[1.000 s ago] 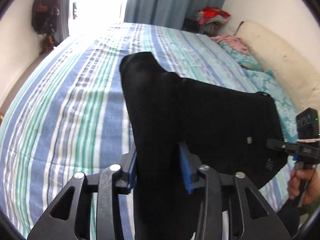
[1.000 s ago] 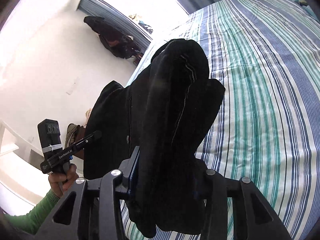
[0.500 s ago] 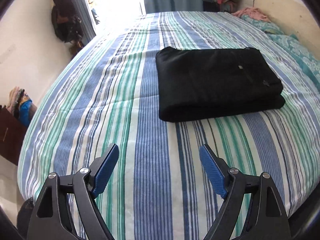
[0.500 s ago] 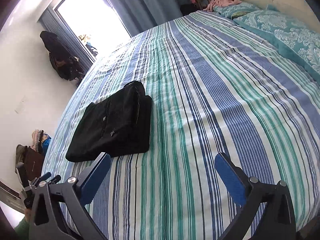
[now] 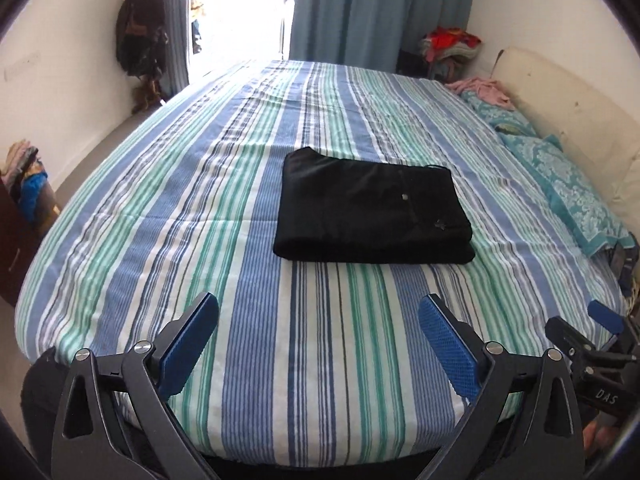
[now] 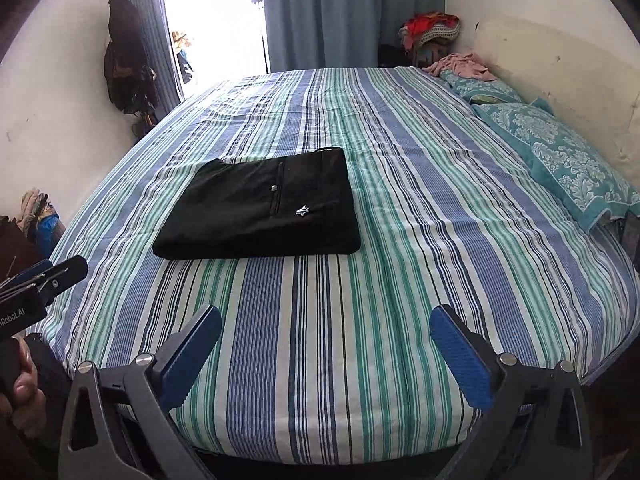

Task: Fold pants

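Note:
The black pants (image 5: 372, 208) lie folded into a flat rectangle on the striped bed (image 5: 160, 200), a small white logo facing up (image 6: 303, 211). My left gripper (image 5: 319, 308) hovers over the near edge of the bed, short of the pants, its jaws opening with nothing between the blue pads (image 5: 188, 344). My right gripper (image 6: 327, 316) is likewise back from the pants (image 6: 260, 208), open and empty. Each gripper shows at the edge of the other's view, the right one (image 5: 600, 320) and the left one (image 6: 52, 276).
Teal patterned pillows (image 6: 560, 152) line the bed's right side against a cream headboard (image 5: 560, 96). A heap of clothes (image 5: 448, 44) sits in the far corner by blue curtains (image 5: 360, 12). Dark clothing hangs on the left wall (image 5: 136, 40).
Both grippers let go of the black pants, opened wide and drew back toward the near edge of the bed. The pants now lie folded and flat on the sheet.

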